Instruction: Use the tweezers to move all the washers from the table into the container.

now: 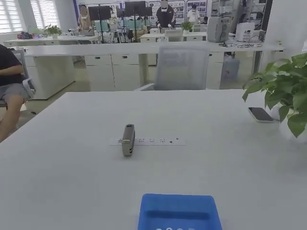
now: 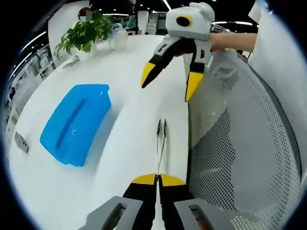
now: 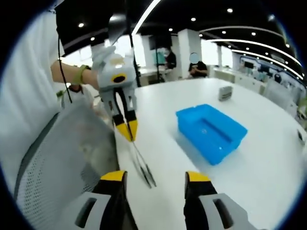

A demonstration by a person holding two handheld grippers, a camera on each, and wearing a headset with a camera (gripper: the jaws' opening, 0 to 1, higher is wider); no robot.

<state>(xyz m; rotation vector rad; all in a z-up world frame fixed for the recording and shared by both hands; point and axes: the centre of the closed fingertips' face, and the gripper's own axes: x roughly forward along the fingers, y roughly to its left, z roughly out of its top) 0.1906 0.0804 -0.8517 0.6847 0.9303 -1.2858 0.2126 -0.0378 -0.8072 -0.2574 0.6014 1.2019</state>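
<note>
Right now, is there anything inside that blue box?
The blue container shows a bare floor in the right gripper view. Its near wall hides a strip of floor; pale specks at the head view's bottom edge are too cut off to identify.

A broad white tabletop (image 1: 57,182) stands in an open-plan office. A grey mesh chair (image 1: 181,67) stands at its far edge, with rows of white desks (image 1: 120,49) behind. Window blinds (image 1: 12,14) hang upper left, a leafy plant (image 1: 283,91) stands right, and strip lights (image 3: 249,31) line the ceiling.
</note>
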